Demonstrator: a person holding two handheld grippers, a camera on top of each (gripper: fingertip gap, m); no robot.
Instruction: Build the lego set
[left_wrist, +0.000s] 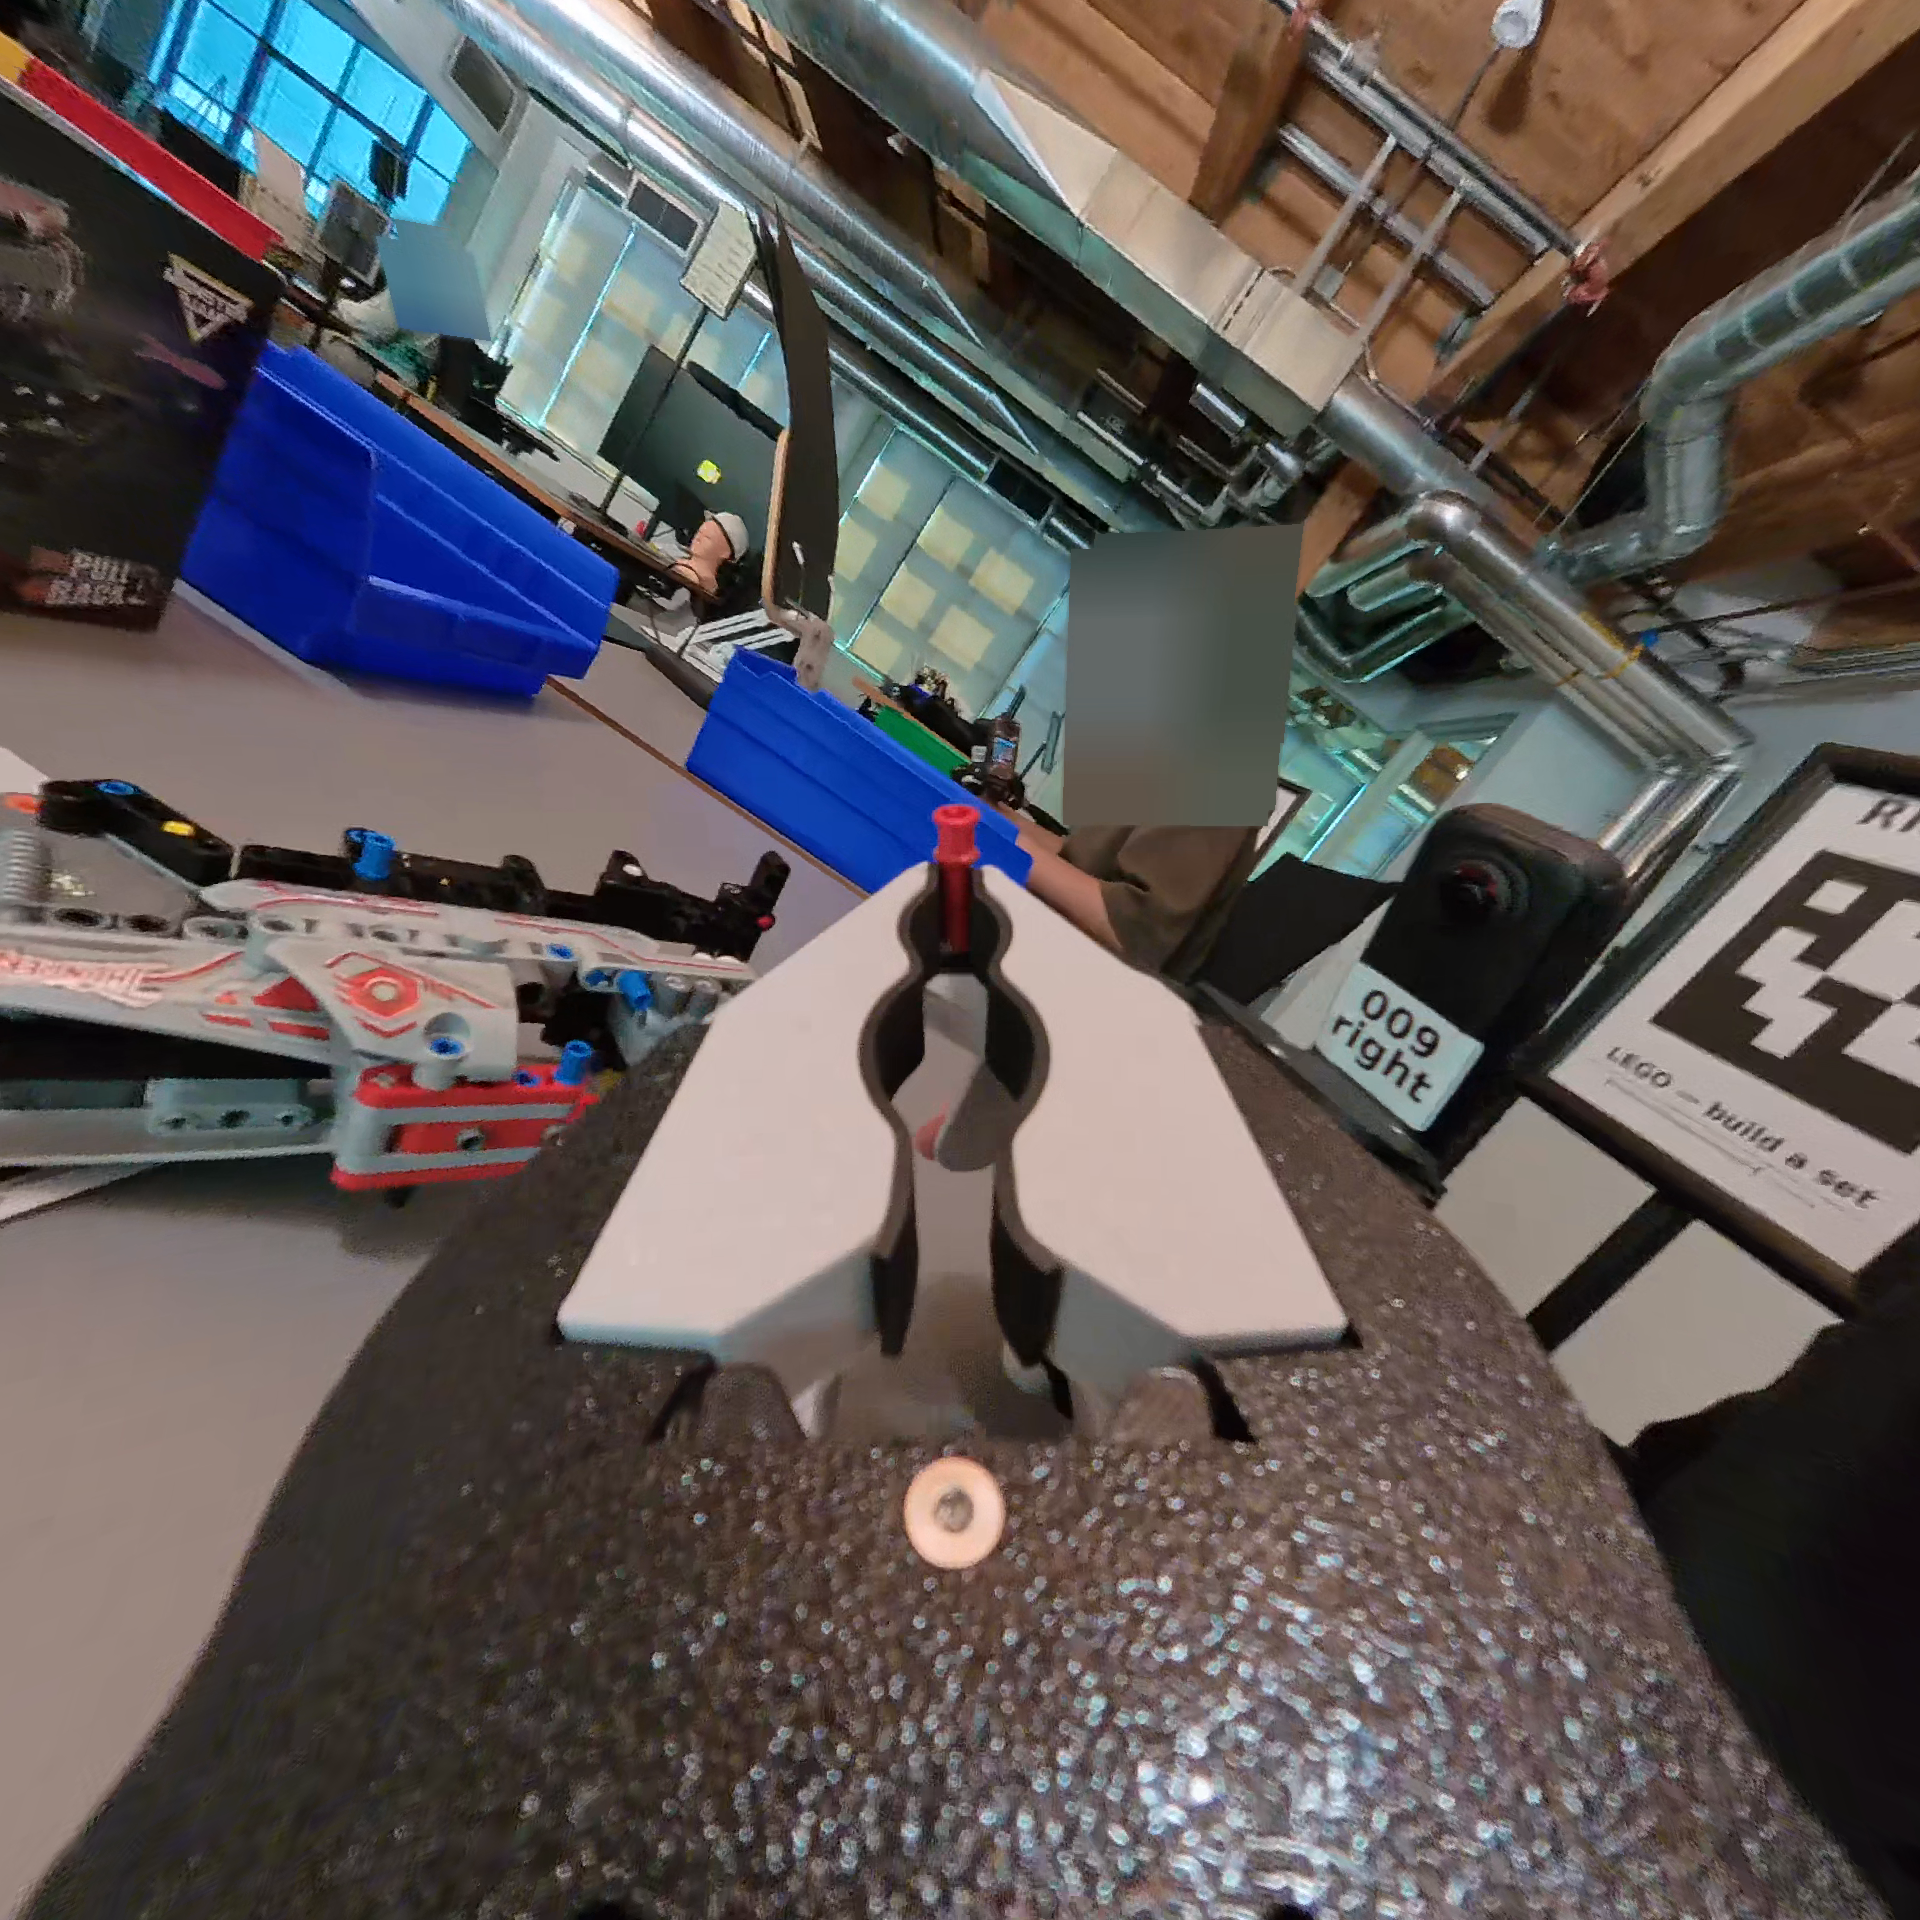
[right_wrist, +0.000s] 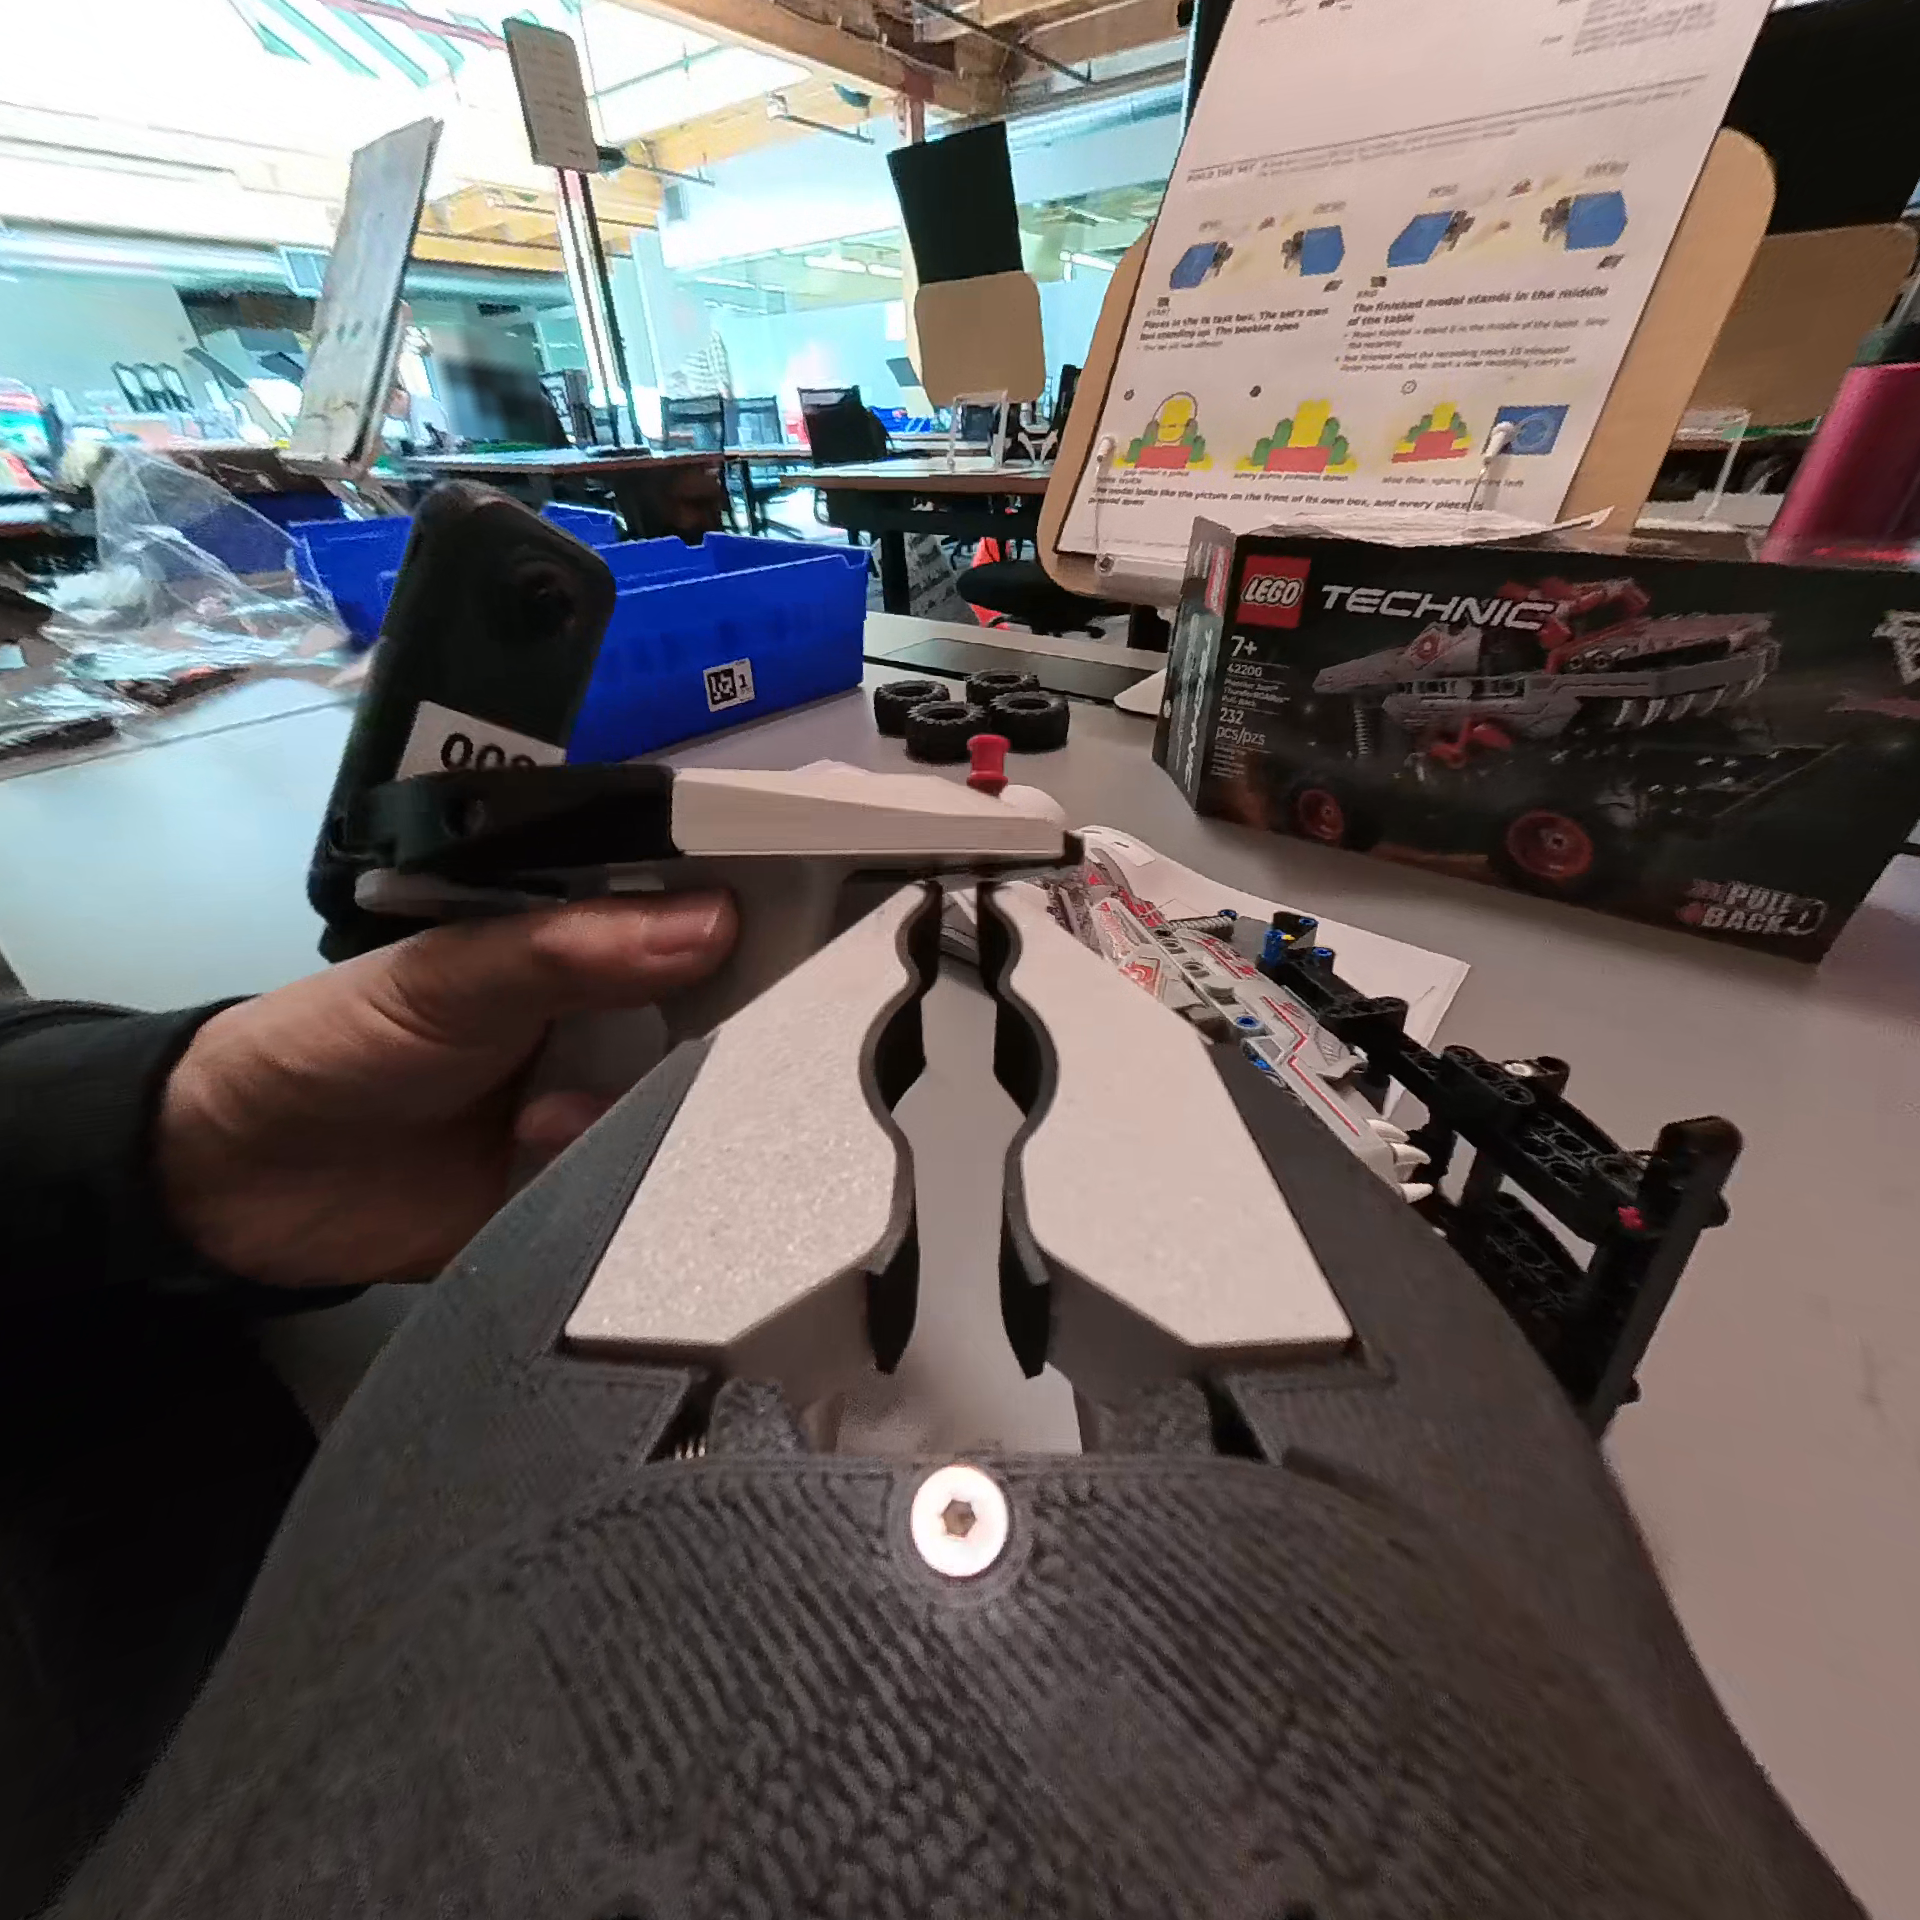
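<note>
Red pin (left_wrist: 954, 873) upright in level left tool (left_wrist: 954, 940).

On the worktop (right_wrist: 260, 831) the half-built truck (right_wrist: 1351, 1049) lies on a paper sheet (right_wrist: 1382, 966), just ahead and right of my right gripper (right_wrist: 958, 896). The set's box (right_wrist: 1558, 727) stands behind the truck. Four tyres (right_wrist: 971, 712) sit left of the box, and a bin (right_wrist: 717, 634) is left of them. My left gripper (right_wrist: 1044, 831) crosses in front of the tyres, holding a pin (right_wrist: 987, 762) that sticks up.
</note>
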